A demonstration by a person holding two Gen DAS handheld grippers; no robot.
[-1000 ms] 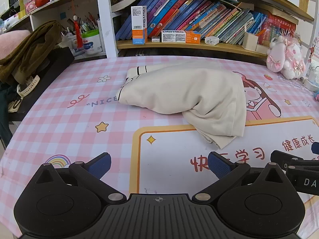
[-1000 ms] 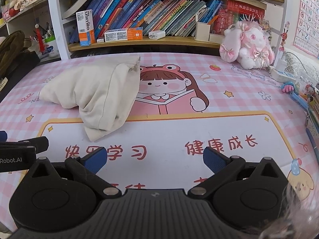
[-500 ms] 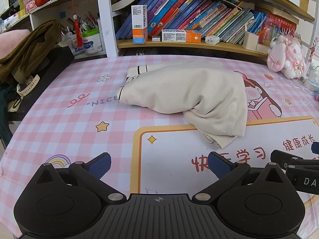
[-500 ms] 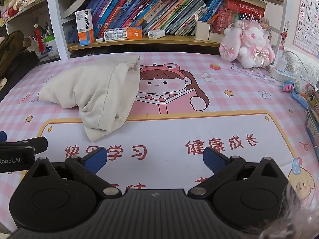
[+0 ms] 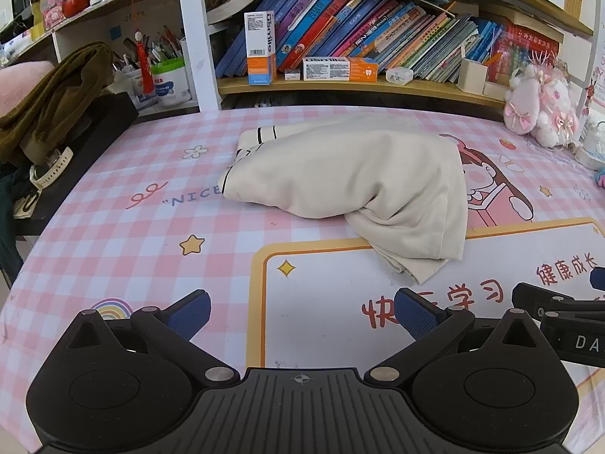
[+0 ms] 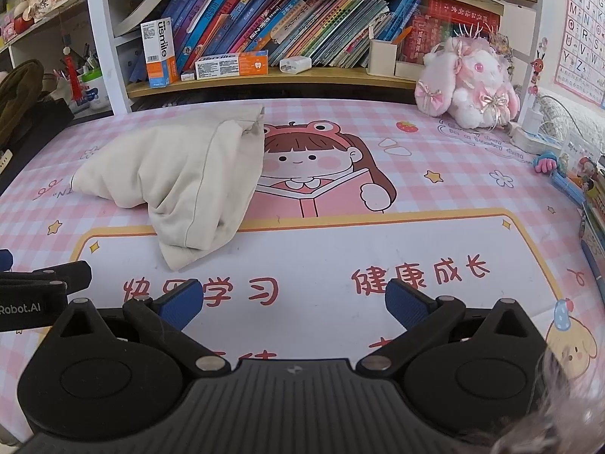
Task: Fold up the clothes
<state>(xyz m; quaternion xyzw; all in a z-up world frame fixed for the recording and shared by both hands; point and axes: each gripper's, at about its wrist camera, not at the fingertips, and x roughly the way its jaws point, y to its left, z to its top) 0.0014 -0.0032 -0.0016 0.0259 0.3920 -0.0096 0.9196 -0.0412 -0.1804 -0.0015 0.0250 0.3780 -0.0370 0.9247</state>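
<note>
A cream garment point(image 5: 351, 178) with thin black stripes at one end lies folded in a loose bundle on the pink checked table mat point(image 5: 124, 234). In the right wrist view the same garment point(image 6: 181, 174) sits at the left of the mat. My left gripper point(image 5: 300, 312) stands open near the table's front edge, well short of the cloth, nothing between its blue pads. My right gripper point(image 6: 293, 302) is open too, over the white panel with red characters, to the right of the bundle. Each gripper's side shows at the edge of the other's view.
A bookshelf point(image 5: 359, 83) full of books and boxes runs along the back. A pink plush rabbit point(image 6: 469, 83) sits back right, with a power strip and small toys point(image 6: 567, 174) along the right edge. Olive clothing point(image 5: 49, 98) lies on a black stand at the left.
Both views have drifted very slightly; the garment sits a touch lower in frame. Both grippers stay open and the cloth has not moved.
</note>
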